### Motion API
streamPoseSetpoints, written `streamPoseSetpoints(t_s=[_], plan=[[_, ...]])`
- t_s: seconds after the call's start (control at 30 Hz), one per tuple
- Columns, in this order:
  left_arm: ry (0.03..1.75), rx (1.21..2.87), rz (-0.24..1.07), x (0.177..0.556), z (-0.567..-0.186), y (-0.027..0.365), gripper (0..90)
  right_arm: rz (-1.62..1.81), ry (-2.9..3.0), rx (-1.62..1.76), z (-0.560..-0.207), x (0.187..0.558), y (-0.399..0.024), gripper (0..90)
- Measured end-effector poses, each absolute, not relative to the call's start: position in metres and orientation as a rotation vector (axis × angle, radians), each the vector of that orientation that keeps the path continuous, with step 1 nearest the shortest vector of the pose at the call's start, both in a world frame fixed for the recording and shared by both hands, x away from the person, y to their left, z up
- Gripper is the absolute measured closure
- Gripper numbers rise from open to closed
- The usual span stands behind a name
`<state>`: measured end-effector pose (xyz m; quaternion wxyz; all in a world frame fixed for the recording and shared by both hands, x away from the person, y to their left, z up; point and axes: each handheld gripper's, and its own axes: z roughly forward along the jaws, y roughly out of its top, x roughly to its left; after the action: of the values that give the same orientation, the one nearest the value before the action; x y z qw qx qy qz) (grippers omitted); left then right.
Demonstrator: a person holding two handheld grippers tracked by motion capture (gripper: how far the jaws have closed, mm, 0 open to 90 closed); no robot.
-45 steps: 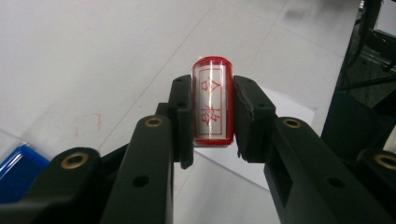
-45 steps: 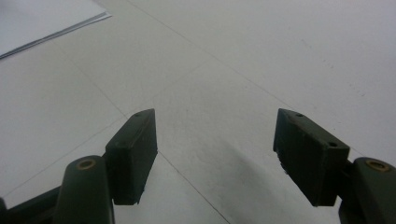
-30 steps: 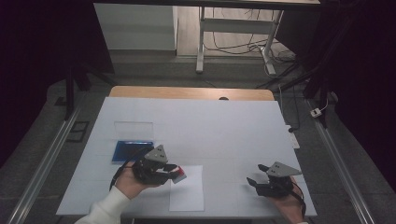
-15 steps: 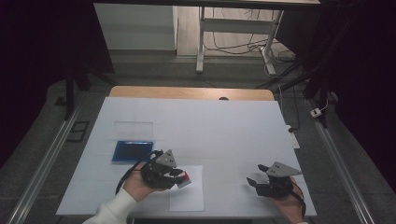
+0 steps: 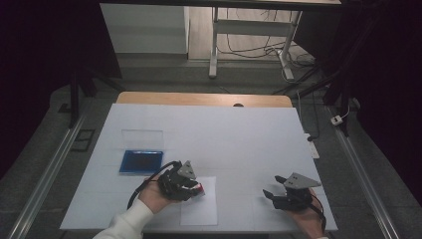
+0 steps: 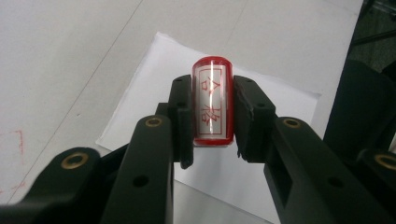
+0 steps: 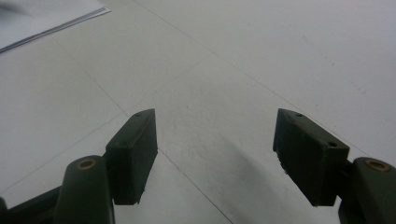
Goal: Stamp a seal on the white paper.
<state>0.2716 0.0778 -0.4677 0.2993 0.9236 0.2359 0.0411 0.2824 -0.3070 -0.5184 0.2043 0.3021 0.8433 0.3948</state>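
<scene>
A red cylindrical stamp (image 6: 212, 100) with a white label and red characters sits clamped between the jaws of my left gripper (image 6: 212, 122). From above, that left gripper (image 5: 191, 188) hovers over the left edge of a white paper sheet (image 5: 201, 209), the stamp (image 5: 199, 188) showing as a red spot at its tip. The same sheet (image 6: 280, 100) lies under the stamp in the left gripper view. My right gripper (image 7: 215, 156) stands open over bare table, and in the high view the right gripper (image 5: 273, 186) rests near the front right.
A blue ink pad (image 5: 141, 162) lies left of the sheet, with its clear lid (image 5: 143, 138) behind it. The white table cover (image 5: 239, 139) stretches wide behind both grippers. A corner of paper (image 7: 46, 18) appears at top left of the right gripper view.
My left gripper has shifted right and toward the front with the stamp, and it has tilted down over the sheet. The right gripper has stayed put.
</scene>
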Motion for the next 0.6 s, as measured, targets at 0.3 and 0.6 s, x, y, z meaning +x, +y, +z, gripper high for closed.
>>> streamPoseSetpoints(t_s=[0.3, 0.6], plan=[[0.636, 2.475, 0.113, 0.274, -0.473, 0.07, 70.4, 1.098, 2.355, 0.846, -0.518, 0.282, -0.307, 30.2], [0.646, 2.493, 0.118, 0.275, -0.476, 0.067, 70.4, 1.1, 2.353, 0.844, -0.518, 0.282, -0.307, 30.2]])
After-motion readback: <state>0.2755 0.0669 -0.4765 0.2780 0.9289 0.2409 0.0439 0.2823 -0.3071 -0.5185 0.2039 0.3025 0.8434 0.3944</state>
